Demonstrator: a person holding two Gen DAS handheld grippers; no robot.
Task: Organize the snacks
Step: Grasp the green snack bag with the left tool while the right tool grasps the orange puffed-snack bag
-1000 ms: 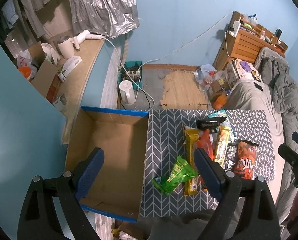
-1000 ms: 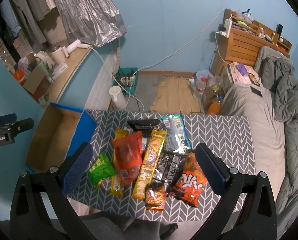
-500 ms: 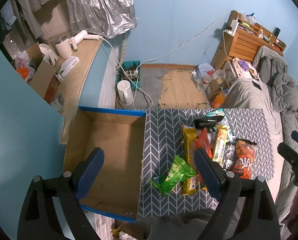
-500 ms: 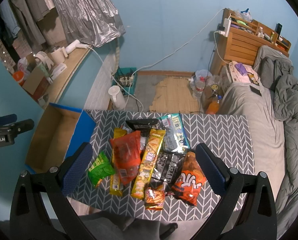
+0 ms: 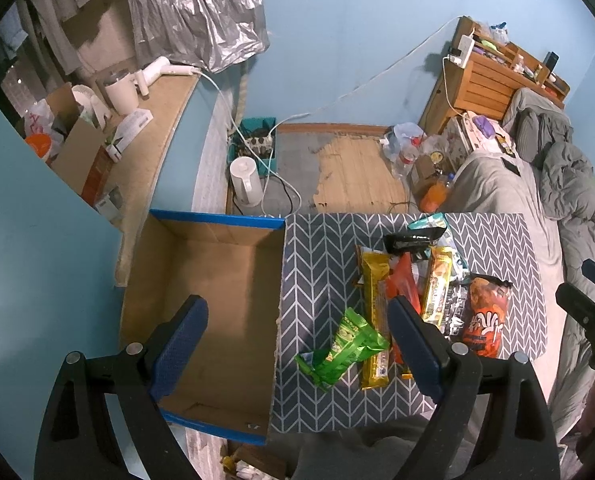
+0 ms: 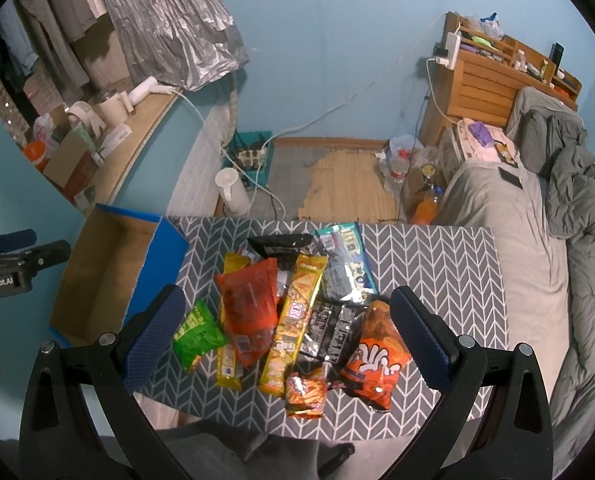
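Left wrist view: the left gripper [image 5: 297,338] hangs above the table with its blue-padded fingers [image 5: 179,346] spread wide and nothing between them. Below and to its left sits a cardboard box [image 5: 201,292] with blue edging, bare inside, pressed against the chevron-patterned table [image 5: 321,256]. A green snack bag [image 5: 343,350] lies nearest the box, beside a long yellow packet [image 5: 375,320]. No writing on the packets can be read from here. The box overhangs the table's side, so a packet released too early would likely slip into the gap or onto the floor.

Right wrist view: the right gripper [image 6: 285,334] hovers over the heap of snacks, fingers wide apart and empty. The heap overlaps: a red bag [image 6: 249,308] lies across the yellow packet, a tall crisp packet [image 6: 293,322] leans on a black packet [image 6: 329,330], and an orange puff bag [image 6: 373,360] sits near the front edge beside a small orange packet [image 6: 305,390]. Pinching one bag would probably drag its neighbours, and the front packets could slide off. Packet lettering is too blurred to read; the other gripper's body, at far left, reads "GenRobot.AI".
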